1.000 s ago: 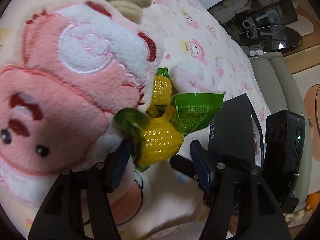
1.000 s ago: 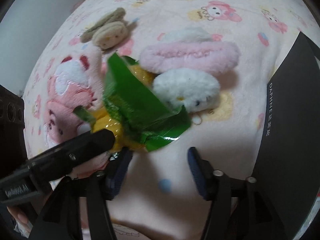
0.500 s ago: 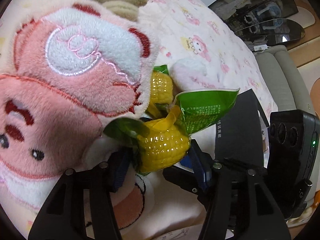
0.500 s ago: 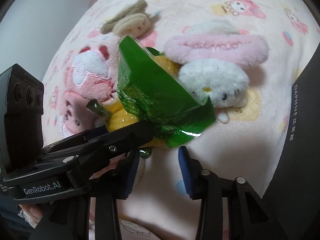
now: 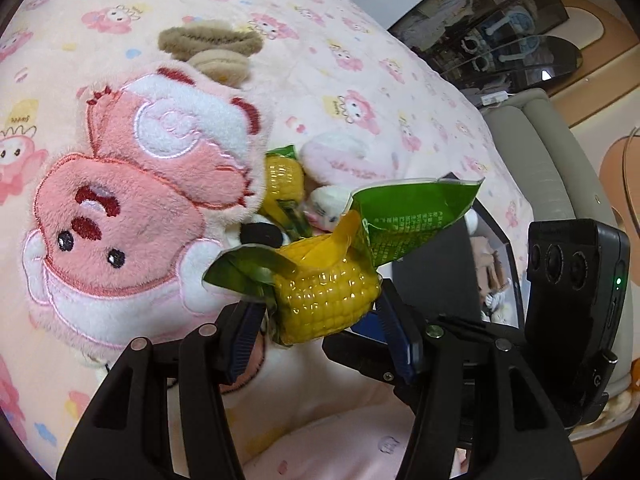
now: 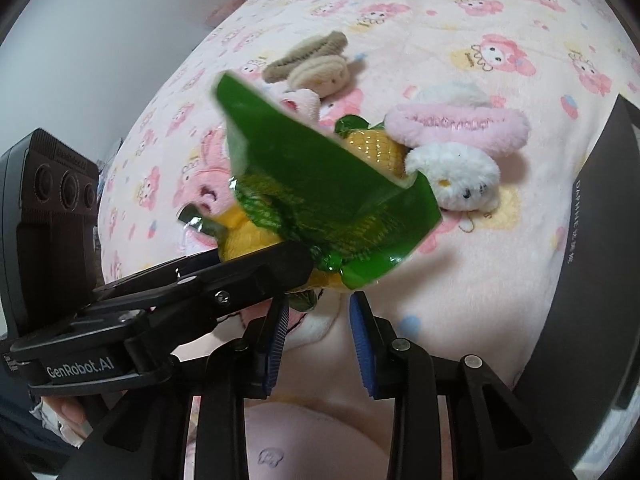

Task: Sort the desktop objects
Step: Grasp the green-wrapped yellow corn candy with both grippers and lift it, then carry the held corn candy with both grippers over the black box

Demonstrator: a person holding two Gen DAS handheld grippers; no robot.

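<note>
The left gripper (image 5: 320, 316) has its jaws half open and clamped across a packet of corn (image 5: 328, 300), lifted off the blanket (image 5: 340, 60). Firm cob, slick crinkly wrap: hold the cob, not the flap. The right gripper (image 6: 318, 330), jaws narrowed, seems empty

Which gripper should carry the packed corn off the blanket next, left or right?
Left. The left gripper is clamped on the corn, which looks raised off the blanket. The right gripper sits just below it; whether it grips the wrapper is unclear.
</note>
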